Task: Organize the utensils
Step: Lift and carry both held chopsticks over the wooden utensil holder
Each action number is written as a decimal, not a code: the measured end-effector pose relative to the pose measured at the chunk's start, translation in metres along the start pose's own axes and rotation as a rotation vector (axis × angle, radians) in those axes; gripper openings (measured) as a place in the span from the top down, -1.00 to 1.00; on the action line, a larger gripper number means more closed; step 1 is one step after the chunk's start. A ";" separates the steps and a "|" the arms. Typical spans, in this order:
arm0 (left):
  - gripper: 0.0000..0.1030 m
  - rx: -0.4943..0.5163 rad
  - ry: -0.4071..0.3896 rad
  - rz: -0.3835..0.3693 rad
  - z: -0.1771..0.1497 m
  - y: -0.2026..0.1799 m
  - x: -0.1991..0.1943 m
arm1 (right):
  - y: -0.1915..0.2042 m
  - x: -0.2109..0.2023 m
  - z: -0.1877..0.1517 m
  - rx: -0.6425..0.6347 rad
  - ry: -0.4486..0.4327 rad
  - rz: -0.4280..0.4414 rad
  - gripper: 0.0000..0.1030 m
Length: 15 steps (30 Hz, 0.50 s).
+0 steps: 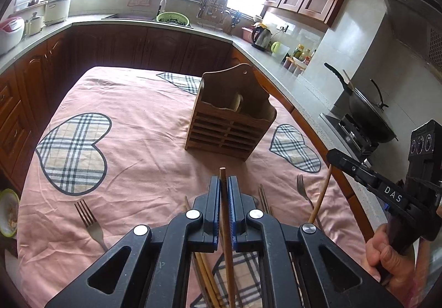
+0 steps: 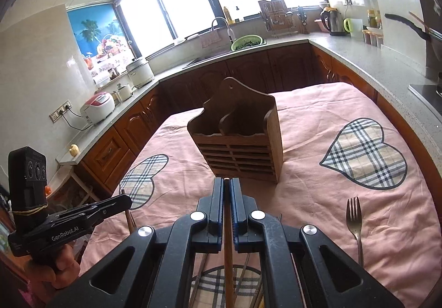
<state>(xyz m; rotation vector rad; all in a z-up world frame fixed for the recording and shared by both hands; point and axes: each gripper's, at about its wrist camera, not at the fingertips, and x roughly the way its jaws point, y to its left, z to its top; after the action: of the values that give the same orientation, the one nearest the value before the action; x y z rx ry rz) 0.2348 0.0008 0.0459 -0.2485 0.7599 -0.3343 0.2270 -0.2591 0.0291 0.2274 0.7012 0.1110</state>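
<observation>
A slatted wooden utensil holder [image 1: 230,120] stands upright on the pink tablecloth, also in the right wrist view [image 2: 239,139]. My left gripper [image 1: 223,183] is shut on a brown wooden chopstick [image 1: 224,214], short of the holder. My right gripper [image 2: 226,185] is shut on another wooden chopstick [image 2: 228,258], just in front of the holder. Forks [image 1: 91,222] [image 1: 302,190] [image 2: 354,225] and loose chopsticks [image 1: 205,277] lie on the cloth below the grippers. The right gripper shows in the left wrist view [image 1: 331,154], holding a light chopstick [image 1: 320,197].
The table [image 1: 124,120] has a pink cloth with plaid hearts. Kitchen counters [image 1: 276,59] ring it, with a sink, a green colander [image 1: 172,19], kettle [image 1: 261,37], rice cookers and a wok on a stove [image 1: 367,111] at the right.
</observation>
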 end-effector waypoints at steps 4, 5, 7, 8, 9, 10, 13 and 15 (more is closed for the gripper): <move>0.92 0.010 -0.029 -0.018 -0.008 -0.003 -0.026 | 0.010 -0.025 -0.001 -0.017 -0.042 0.011 0.91; 0.92 0.013 -0.036 -0.020 -0.009 -0.003 -0.030 | 0.012 -0.030 0.000 -0.019 -0.052 0.013 0.91; 0.93 0.015 -0.050 -0.027 -0.009 -0.003 -0.042 | 0.014 -0.039 0.001 -0.022 -0.074 0.013 0.91; 0.93 0.016 -0.057 -0.028 -0.009 -0.004 -0.044 | 0.014 -0.042 0.002 -0.023 -0.084 0.012 0.91; 0.93 0.019 -0.066 -0.029 -0.008 -0.004 -0.048 | 0.015 -0.045 0.004 -0.024 -0.094 0.010 0.91; 0.93 0.023 -0.077 -0.030 -0.007 -0.004 -0.052 | 0.015 -0.048 0.005 -0.024 -0.104 0.010 0.92; 0.93 0.034 -0.112 -0.030 -0.004 -0.007 -0.063 | 0.017 -0.054 0.009 -0.031 -0.130 0.007 0.92; 0.93 0.039 -0.133 -0.027 -0.002 -0.007 -0.070 | 0.018 -0.058 0.013 -0.034 -0.148 0.005 0.92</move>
<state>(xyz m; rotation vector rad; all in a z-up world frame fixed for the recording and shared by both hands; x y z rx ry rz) 0.1851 0.0204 0.0909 -0.2423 0.6186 -0.3546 0.1914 -0.2545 0.0791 0.2023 0.5512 0.1097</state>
